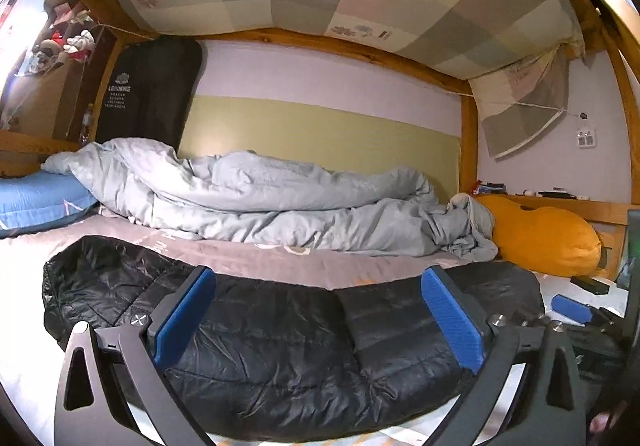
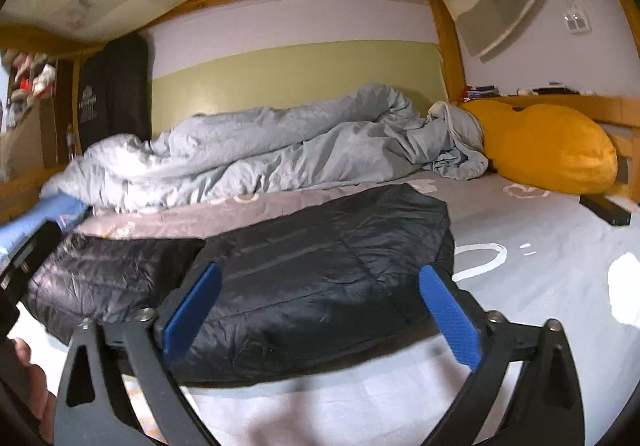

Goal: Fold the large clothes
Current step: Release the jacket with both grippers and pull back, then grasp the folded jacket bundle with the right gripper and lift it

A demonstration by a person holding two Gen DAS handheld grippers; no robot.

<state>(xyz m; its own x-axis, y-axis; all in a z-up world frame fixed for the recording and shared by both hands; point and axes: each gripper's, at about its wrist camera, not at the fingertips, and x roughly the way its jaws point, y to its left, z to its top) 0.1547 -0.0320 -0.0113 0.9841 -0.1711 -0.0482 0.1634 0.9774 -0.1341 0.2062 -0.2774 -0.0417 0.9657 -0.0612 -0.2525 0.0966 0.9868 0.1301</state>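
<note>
A black quilted puffer jacket [image 1: 280,350] lies folded in a long band on the bed near the front edge; it also shows in the right wrist view [image 2: 304,266]. My left gripper [image 1: 318,310] is open, its blue pads hovering over the jacket's middle, holding nothing. My right gripper [image 2: 320,310] is open over the jacket's right half, near its right end, also empty. The right gripper's blue pad [image 1: 570,308] shows at the right of the left wrist view.
A crumpled light grey duvet [image 1: 256,201] lies along the wall behind the jacket. An orange pillow [image 2: 544,145] sits at the right end, a blue pillow [image 1: 36,197] at the left. A small black object [image 2: 606,211] lies by the orange pillow. Wooden bunk posts frame the bed.
</note>
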